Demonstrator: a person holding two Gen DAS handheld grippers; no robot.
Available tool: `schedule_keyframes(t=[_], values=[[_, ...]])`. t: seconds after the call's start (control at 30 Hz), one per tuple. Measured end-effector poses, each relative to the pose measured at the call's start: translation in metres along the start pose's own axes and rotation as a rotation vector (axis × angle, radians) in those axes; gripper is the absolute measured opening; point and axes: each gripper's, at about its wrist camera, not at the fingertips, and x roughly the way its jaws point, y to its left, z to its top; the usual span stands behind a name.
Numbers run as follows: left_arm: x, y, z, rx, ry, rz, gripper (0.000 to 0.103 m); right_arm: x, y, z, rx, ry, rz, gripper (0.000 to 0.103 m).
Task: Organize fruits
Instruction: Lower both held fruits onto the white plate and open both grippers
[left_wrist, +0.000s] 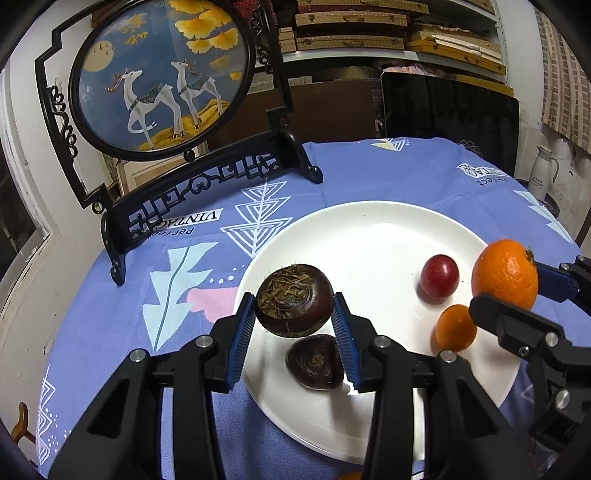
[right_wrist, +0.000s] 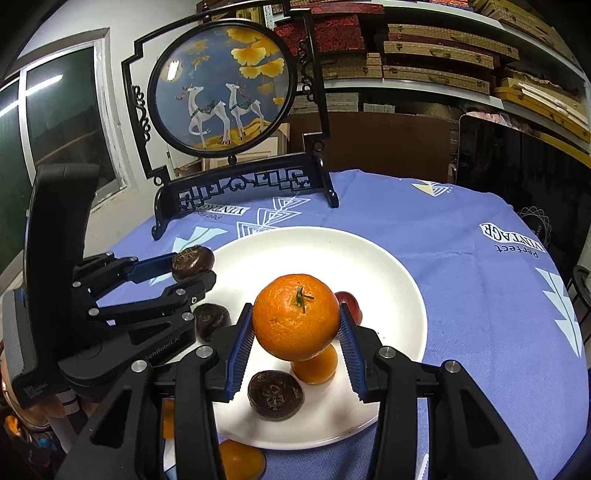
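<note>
Orange (right_wrist: 295, 317) clamped between right hand-held gripper (right_wrist: 295, 343) fingers, above plate (right_wrist: 388, 266).

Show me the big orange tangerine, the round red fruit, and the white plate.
Big orange tangerine (right_wrist: 295, 317), right wrist view, front skin.
Round red fruit (left_wrist: 439, 276), left wrist view, centre.
White plate (left_wrist: 369, 236), left wrist view, bare inner surface.

Left wrist view: close above the white plate (left_wrist: 369, 229), looking forward along its fingers (left_wrist: 240, 332) toward the framed deer screen (left_wrist: 159, 74). Right wrist view: equally close, from further right, same heading. Both share plate, screen and desk (right_wrist: 461, 277).
</note>
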Motion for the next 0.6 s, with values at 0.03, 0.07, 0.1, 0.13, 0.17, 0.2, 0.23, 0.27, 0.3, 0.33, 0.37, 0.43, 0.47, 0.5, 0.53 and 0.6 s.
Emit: schedule_keyframes(t=[0.03, 0.07, 0.1, 0.13, 0.17, 0.2, 0.23, 0.27, 0.3, 0.33, 0.37, 0.43, 0.47, 0.5, 0.53, 0.6], values=[[0.0008, 0.0004, -0.0002, -0.002, 0.002, 0.001, 0.041, 0.0014, 0.0015, -0.0005, -0.007, 0.002, -0.006, 0.045], [0.0013, 0.0006, -0.0004, -0.003, 0.004, 0.003, 0.041, 0.0024, 0.0029, -0.0009, -0.013, 0.004, -0.01, 0.045], [0.0017, 0.0008, -0.0007, -0.002, 0.004, 0.004, 0.041, 0.0033, 0.004, -0.0014, -0.019, 0.005, -0.013, 0.045], [0.0019, 0.0003, -0.0006, -0.002, 0.005, 0.004, 0.041, 0.0037, 0.005, -0.0015, -0.024, 0.006, -0.016, 0.045], [0.0021, -0.0001, -0.0009, -0.002, 0.006, 0.006, 0.041, 0.0036, 0.0057, -0.0015, -0.027, 0.005, -0.018, 0.045], [0.0026, -0.0003, -0.0011, -0.002, 0.008, 0.006, 0.041, 0.0033, 0.0059, -0.0013, -0.03, 0.002, -0.023, 0.046], [0.0037, -0.0008, -0.0014, -0.001, 0.011, 0.009, 0.041, 0.0028, 0.0055, -0.0012, -0.029, -0.003, -0.029, 0.046], [0.005, -0.0011, -0.0016, -0.001, 0.016, 0.011, 0.042, 0.0027, 0.0046, -0.0009, -0.026, -0.007, -0.034, 0.046], [0.0063, -0.0017, -0.0018, 0.0, 0.018, 0.014, 0.042, 0.0027, 0.0031, -0.0007, -0.023, -0.01, -0.043, 0.046], [0.0071, -0.0018, -0.0018, 0.001, 0.017, 0.018, 0.042, 0.0021, 0.0022, -0.0006, -0.023, -0.018, -0.053, 0.051], [0.0076, -0.0022, -0.0021, 0.003, 0.016, 0.026, 0.047, 0.0009, 0.0014, -0.0008, -0.023, -0.03, -0.068, 0.053], [0.0064, -0.0008, -0.0025, -0.006, 0.008, 0.029, 0.056, -0.0022, 0.0, -0.0008, -0.026, -0.048, -0.088, 0.057], [0.0054, 0.0001, -0.0023, -0.009, 0.002, 0.032, 0.057, -0.0034, -0.0005, -0.0007, -0.026, -0.052, -0.09, 0.057], [0.0049, 0.0006, -0.0023, -0.009, 0.002, 0.03, 0.057, -0.0037, -0.0008, -0.0006, -0.026, -0.054, -0.092, 0.057], [0.0047, 0.0009, -0.0024, -0.01, 0.002, 0.028, 0.057, -0.0039, -0.0007, -0.0007, -0.028, -0.055, -0.093, 0.058], [0.0053, 0.0011, -0.0026, -0.011, 0.005, 0.027, 0.058, -0.0038, -0.0006, -0.0011, -0.029, -0.054, -0.094, 0.058]])
